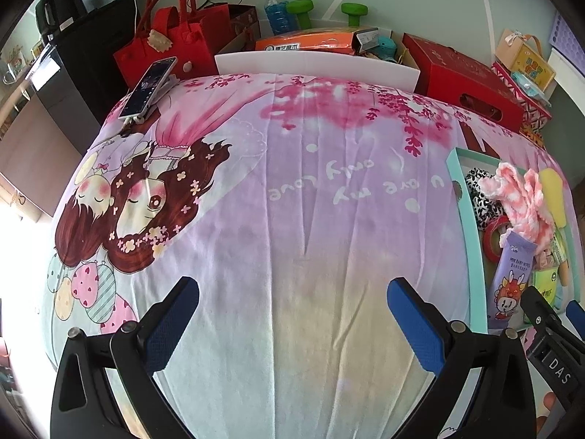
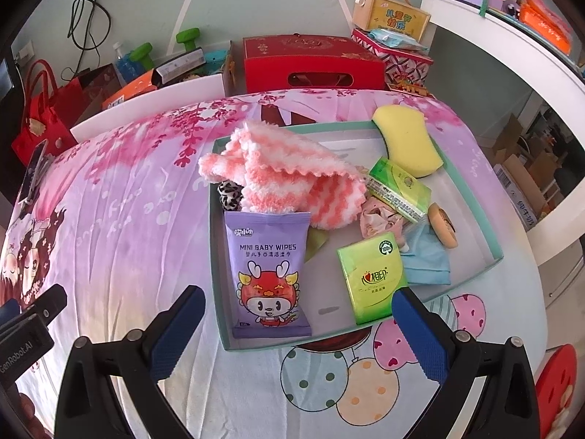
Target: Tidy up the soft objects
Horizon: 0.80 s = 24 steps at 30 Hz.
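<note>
Desk w/ cartoon-print pink-purple cloth [image 2: 128,219]: purple baby-wipes pack [image 2: 268,274] lies lengthwise just ahead, between right gripper [image 2: 298,301] jaws; both grippers wide open, empty; left gripper [image 1: 292,292] well off.

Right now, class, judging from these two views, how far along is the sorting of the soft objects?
Nothing looks done: the pink-and-white towel, baby wipes pack, yellow sponge and green tissue packs all lie jumbled in the teal tray. Nothing is in hand: the left gripper and right gripper are both open and hold nothing. All the sorting is left.
</note>
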Motion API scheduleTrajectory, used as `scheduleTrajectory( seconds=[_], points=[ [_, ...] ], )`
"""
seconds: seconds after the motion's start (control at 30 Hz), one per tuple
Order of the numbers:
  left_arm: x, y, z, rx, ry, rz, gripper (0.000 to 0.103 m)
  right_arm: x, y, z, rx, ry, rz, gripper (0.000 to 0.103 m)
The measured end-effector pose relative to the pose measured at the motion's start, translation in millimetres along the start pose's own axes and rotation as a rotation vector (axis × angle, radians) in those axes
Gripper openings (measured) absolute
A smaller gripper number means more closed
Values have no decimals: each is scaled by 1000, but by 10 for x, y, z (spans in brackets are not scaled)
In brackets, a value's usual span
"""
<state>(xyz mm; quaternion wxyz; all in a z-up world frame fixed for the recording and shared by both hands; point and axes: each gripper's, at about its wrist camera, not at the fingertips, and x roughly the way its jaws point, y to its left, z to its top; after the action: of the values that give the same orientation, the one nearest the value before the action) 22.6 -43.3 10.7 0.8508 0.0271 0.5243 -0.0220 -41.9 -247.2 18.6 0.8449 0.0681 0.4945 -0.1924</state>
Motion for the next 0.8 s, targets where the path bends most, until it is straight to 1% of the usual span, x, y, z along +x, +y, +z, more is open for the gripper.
scheduleTrajectory(
  seconds=[0.43,0.8],
  points=[
    [24,-83,-8,33,7,-4,102,58,6,2,-4,14,5,103],
    [38,-78,-12,32,13,-4,102,61,-4,3,0,16,2,103]
  ],
)
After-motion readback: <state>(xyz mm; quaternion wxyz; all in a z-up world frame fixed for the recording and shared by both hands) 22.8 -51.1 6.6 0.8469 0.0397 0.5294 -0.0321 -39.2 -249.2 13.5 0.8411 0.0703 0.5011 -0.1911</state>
